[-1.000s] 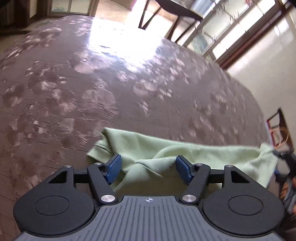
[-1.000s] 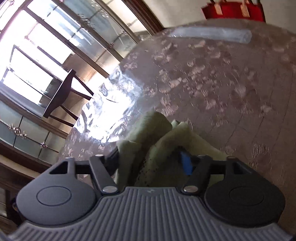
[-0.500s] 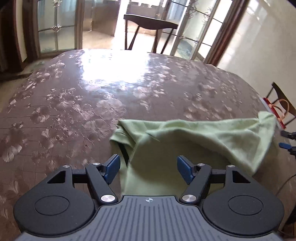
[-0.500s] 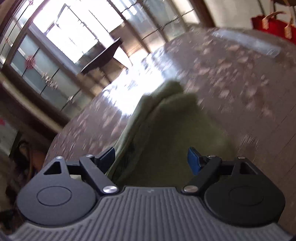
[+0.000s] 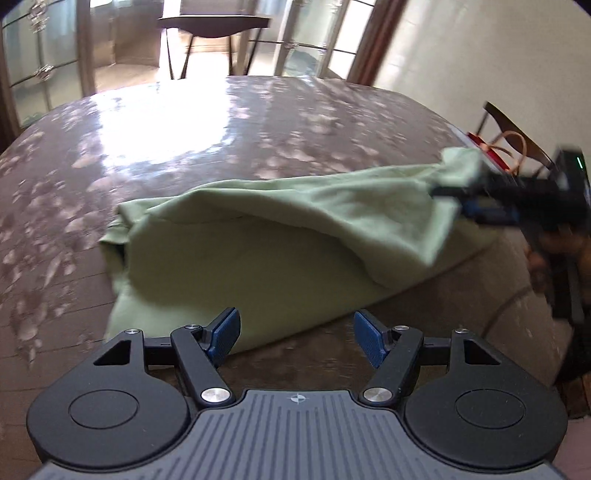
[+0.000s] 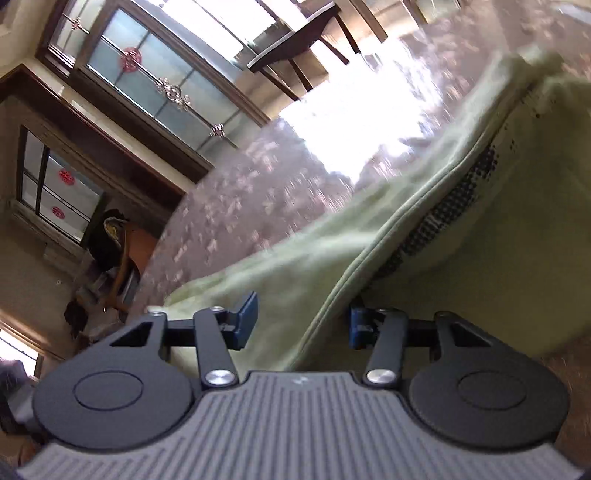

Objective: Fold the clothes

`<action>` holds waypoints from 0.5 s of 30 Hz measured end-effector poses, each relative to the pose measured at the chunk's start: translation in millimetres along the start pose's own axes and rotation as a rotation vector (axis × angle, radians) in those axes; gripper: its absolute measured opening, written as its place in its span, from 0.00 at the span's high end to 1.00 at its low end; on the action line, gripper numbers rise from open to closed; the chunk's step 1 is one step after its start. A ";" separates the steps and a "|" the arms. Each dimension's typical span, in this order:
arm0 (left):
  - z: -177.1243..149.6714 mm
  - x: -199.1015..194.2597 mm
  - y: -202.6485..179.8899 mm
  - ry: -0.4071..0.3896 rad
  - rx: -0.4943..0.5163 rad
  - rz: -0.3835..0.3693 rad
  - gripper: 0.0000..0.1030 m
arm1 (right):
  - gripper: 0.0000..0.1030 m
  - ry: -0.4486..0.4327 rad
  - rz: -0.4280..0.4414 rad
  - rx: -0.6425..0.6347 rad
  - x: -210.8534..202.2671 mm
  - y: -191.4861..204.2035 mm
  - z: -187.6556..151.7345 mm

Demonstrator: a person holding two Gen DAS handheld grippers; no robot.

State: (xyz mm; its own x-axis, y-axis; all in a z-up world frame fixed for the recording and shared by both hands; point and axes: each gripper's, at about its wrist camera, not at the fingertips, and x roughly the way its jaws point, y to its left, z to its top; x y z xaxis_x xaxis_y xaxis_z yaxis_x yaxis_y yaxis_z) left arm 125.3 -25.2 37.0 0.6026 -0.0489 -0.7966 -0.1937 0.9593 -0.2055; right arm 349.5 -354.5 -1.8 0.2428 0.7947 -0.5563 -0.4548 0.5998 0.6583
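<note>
A light green garment [image 5: 258,258] lies loosely folded on the brown flowered table [image 5: 184,129]. My left gripper [image 5: 295,338] hovers open at the garment's near edge; only bare table shows between its blue pads. In the left wrist view my right gripper [image 5: 454,201] is at the garment's raised right corner. In the right wrist view the right gripper [image 6: 301,323] has its jaws closing, with a hemmed fold of the garment [image 6: 498,258] running between them. The pads still stand apart. A dark dotted print shows under the fold.
A dark chair [image 5: 214,26] stands beyond the table's far edge, before glass doors. A red bag [image 5: 491,155] with tan handles sits past the right edge. A person's hand [image 5: 554,251] holds the right gripper. The table [image 6: 240,206] stretches away to the left of the cloth.
My left gripper has drawn back off the garment to its near edge and rolled level. The right gripper swung round, widened its jaws, then narrowed them around a fold. The garment's right corner has risen.
</note>
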 end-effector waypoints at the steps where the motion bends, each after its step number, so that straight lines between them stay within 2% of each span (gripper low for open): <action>1: 0.4 3.5 -6.8 0.002 0.014 -0.006 0.30 | 0.55 -0.018 0.013 0.004 1.5 1.2 7.1; 7: 17.3 27.9 -45.0 -0.004 0.157 -0.020 0.29 | 0.52 -0.099 0.022 0.030 17.4 -4.0 42.4; 10: 33.5 45.0 -55.3 -0.012 0.194 -0.017 0.29 | 0.42 -0.116 0.007 0.046 27.8 -11.4 52.5; 15: 60.4 72.7 -59.4 -0.041 0.241 -0.004 0.26 | 0.34 -0.156 -0.009 0.075 36.8 -28.6 59.6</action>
State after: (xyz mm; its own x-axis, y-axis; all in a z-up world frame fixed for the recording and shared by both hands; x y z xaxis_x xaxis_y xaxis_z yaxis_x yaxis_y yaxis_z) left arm 227.4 -69.0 25.7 0.6350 -0.0466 -0.7711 -0.0035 0.9980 -0.0631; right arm 422.5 -336.9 -10.9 0.3797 0.7903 -0.4809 -0.3882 0.6079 0.6926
